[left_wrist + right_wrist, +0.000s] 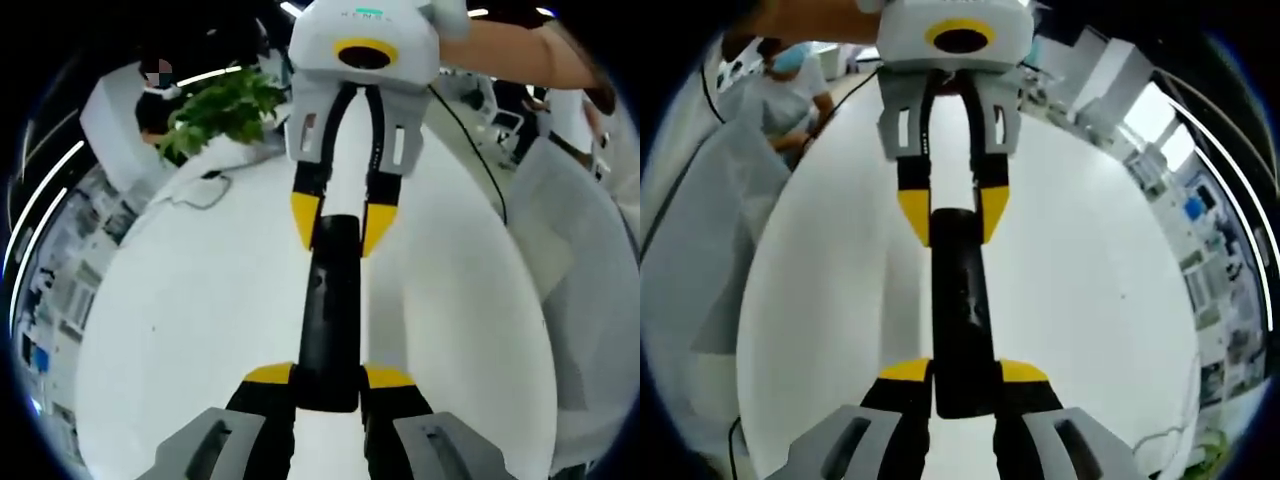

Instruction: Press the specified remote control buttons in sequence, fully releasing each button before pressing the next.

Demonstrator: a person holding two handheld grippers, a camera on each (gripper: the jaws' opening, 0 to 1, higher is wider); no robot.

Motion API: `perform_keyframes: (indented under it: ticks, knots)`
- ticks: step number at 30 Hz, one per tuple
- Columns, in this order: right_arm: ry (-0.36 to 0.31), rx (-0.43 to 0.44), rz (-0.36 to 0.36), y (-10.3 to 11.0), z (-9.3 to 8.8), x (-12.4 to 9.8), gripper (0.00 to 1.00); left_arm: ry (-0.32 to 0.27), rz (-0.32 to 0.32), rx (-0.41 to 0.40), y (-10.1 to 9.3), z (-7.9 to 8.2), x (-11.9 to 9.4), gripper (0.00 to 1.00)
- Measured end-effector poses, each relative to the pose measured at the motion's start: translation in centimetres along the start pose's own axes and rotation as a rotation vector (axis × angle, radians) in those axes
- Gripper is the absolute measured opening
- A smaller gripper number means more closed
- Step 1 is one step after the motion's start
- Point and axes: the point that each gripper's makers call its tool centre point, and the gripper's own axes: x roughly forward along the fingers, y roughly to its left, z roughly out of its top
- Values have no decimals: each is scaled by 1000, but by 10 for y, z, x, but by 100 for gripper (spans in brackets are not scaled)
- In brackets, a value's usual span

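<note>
I have the remote control (328,310) held between both tools above the white tabletop (180,330), one at each end. In the left gripper view my left tool (328,378) pinches the near end with its yellow-tipped jaws against the black body, and the right tool (335,222) clamps the far end. The right gripper view mirrors this: right tool (964,375) closed on the near end of the remote control (962,305), left tool (953,212) gripping the far one.

I judge this as the holding or positioning step, with no button being pressed (I cannot make out the buttons on the dark face). Next, I reckon one tool must let go and bring a jaw tip down on the first target button while the other keeps the remote steady. A potted plant (225,108) and a cable (200,185) sit well apart.
</note>
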Motion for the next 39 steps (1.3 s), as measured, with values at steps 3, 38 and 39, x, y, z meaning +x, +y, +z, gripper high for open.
perform_keyframes:
  ticks: [3,38,39]
  knots:
    - [1,2,-4,-6,-2,3,20,-2,1,-4,6,0,4,23]
    - [3,7,26,-43,-28,68,20,69,-28,-43,44,-37,54,23]
    - [5,7,28,-43,-29,69,20,72,-30,-45,45,-38,56,23]
